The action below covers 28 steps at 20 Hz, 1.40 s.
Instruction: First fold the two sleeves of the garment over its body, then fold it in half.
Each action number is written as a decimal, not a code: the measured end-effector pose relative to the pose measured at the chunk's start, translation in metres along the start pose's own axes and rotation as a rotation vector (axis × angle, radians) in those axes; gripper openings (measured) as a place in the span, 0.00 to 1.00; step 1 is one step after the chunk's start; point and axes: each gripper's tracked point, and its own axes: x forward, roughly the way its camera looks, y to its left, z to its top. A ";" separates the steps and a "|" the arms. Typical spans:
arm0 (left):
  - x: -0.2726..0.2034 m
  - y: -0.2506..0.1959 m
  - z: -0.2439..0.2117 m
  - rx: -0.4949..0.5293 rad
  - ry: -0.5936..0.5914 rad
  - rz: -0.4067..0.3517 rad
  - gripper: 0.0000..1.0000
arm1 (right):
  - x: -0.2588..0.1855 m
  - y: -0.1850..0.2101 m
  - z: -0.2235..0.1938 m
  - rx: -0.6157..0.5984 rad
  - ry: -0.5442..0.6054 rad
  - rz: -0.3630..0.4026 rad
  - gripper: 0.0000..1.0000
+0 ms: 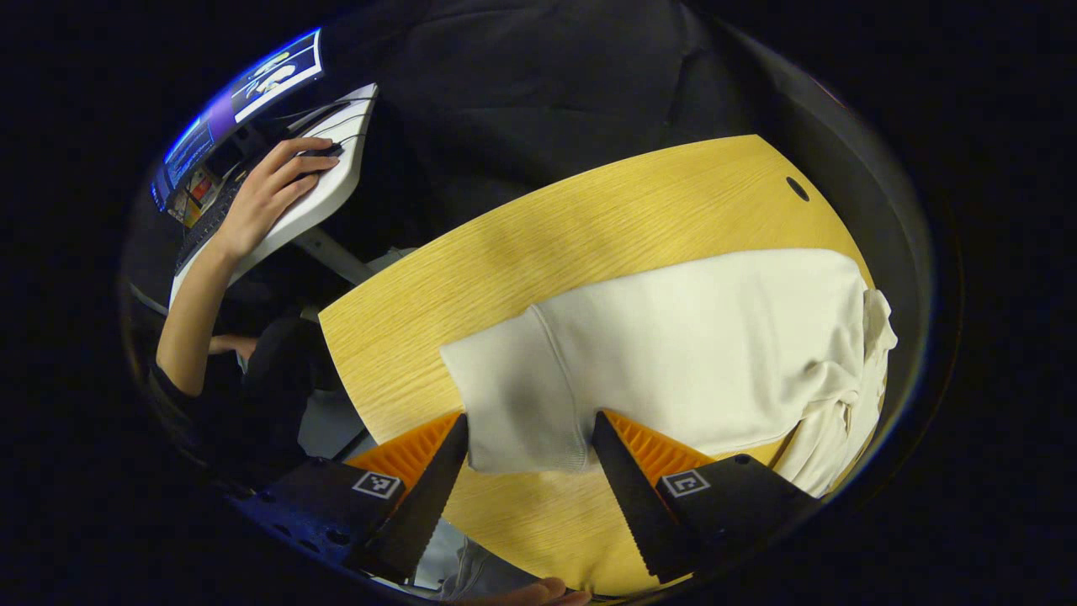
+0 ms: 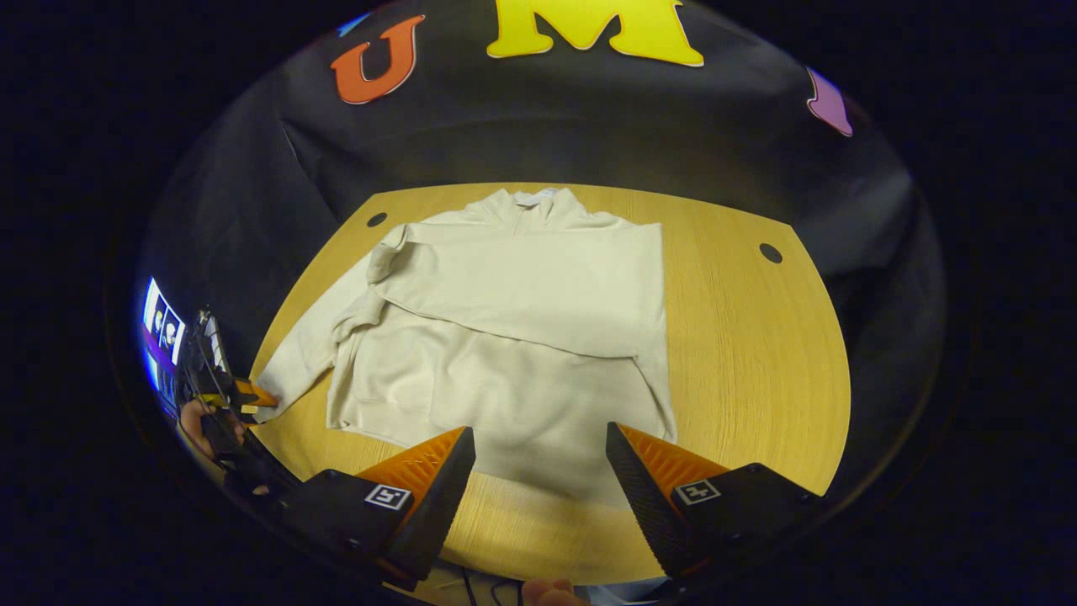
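Note:
A cream long-sleeved garment (image 2: 513, 337) lies flat on the wooden table (image 2: 757, 353), collar toward the far wall. One sleeve (image 2: 522, 286) is folded across its chest. The other sleeve (image 2: 307, 353) stretches out toward the table's left edge. In the left gripper view that sleeve's cuff (image 1: 522, 421) lies between the fingers of my left gripper (image 1: 530, 417), which is open, its fingers clear of the cloth. My left gripper (image 2: 252, 394) also appears at the cuff's end in the right gripper view. My right gripper (image 2: 539, 429) hovers open over the garment's near hem.
Beyond the table's left edge stands a white desk (image 1: 336, 181) with a keyboard and a monitor (image 1: 252, 84); a person's hand (image 1: 269, 189) rests on a mouse there. The tabletop (image 1: 522, 252) has two cable holes (image 2: 770, 252) near its far corners. Black cloth closes the back.

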 end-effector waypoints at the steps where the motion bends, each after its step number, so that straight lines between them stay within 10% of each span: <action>1: 0.000 0.001 -0.001 0.002 0.015 0.000 0.96 | -0.010 0.000 0.005 -0.008 -0.047 -0.005 0.97; 5: 0.002 -0.003 0.000 -0.010 0.089 -0.009 0.90 | -0.048 -0.009 0.020 -0.015 -0.202 -0.036 0.97; 14: 0.001 -0.016 -0.004 0.017 0.138 0.030 0.24 | -0.067 -0.061 -0.004 0.112 -0.229 -0.071 0.94; 20: -0.010 -0.026 -0.008 0.011 0.144 0.038 0.05 | -0.065 -0.085 -0.012 0.139 -0.222 -0.050 0.94; 28: -0.068 -0.060 0.022 0.144 0.045 0.038 0.05 | -0.057 -0.089 -0.013 0.147 -0.223 0.020 0.97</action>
